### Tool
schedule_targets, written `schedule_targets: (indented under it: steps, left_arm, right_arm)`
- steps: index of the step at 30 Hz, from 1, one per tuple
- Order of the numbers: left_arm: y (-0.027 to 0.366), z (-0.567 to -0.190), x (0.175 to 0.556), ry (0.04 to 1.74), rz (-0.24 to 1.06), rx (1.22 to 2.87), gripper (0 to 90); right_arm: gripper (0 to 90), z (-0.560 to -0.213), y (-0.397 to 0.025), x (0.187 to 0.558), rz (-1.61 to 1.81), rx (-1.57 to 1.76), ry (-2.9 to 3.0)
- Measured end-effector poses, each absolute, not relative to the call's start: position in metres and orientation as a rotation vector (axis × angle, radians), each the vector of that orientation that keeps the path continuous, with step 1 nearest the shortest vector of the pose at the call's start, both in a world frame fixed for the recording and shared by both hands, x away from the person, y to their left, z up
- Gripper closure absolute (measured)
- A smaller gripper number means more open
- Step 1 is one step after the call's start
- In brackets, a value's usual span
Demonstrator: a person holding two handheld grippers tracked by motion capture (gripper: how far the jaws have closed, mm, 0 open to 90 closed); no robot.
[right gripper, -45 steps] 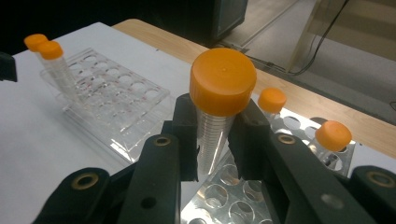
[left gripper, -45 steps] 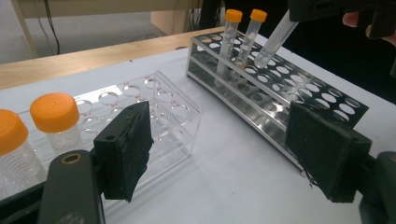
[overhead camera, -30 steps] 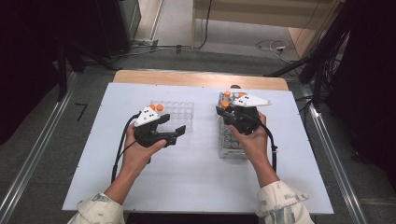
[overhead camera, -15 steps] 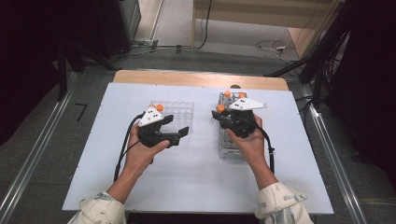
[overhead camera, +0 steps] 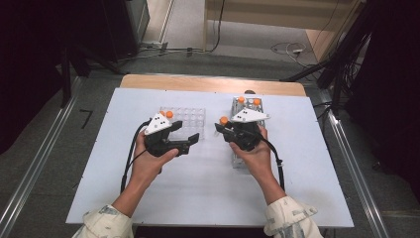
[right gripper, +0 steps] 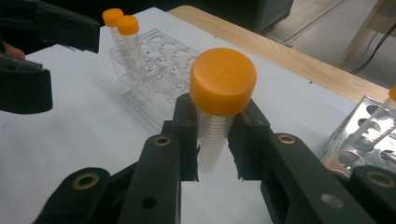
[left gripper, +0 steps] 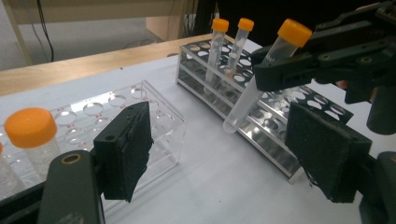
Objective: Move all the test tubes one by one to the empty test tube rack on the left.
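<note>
My right gripper (overhead camera: 221, 127) is shut on a clear tube with an orange cap (right gripper: 217, 107), held tilted above the table between the two racks. The same tube (left gripper: 261, 79) hangs over the front edge of the metal rack (left gripper: 280, 135). Two more orange-capped tubes (left gripper: 229, 44) stand at that rack's far end. The clear plastic rack (overhead camera: 190, 116) holds two capped tubes (right gripper: 122, 35) at one end. Beside it my left gripper (overhead camera: 193, 140) is open, its black pads (left gripper: 126, 149) wide apart with nothing between them.
Both racks sit on a white board (overhead camera: 208, 193) over a wooden table (overhead camera: 208, 83). The person's forearms reach in from the near edge. Cables trail from both grippers. Metal rails (overhead camera: 29, 183) run along either side on the floor.
My right gripper has carried its tube leftward, off the metal rack towards the gap between the racks. The left gripper has barely shifted and stays open.
</note>
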State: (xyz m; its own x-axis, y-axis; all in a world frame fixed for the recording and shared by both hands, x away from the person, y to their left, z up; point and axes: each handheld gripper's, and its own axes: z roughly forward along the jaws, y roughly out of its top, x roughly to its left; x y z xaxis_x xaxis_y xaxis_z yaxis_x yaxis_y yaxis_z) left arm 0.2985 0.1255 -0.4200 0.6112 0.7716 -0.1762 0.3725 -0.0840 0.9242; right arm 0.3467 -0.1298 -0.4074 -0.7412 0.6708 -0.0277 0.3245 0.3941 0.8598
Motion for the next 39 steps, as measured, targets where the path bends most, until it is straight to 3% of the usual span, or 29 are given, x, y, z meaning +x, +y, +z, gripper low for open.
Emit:
schedule_targets:
  steps: [20,28,39]
  left_arm:
    - [0.118,-0.421,0.296,0.902,0.422,1.692,28.8]
    - [0.114,-0.422,0.296,0.886,0.419,1.7,35.3]
    - [0.112,-0.427,0.298,0.878,0.423,1.746,52.4]
  right_arm:
    - [71.4,-0.429,-0.094,0.338,1.232,0.782,2.396]
    - [71.4,-0.434,-0.079,0.334,1.248,0.746,2.434]
    - [71.4,-0.435,-0.067,0.328,1.258,0.708,2.46]
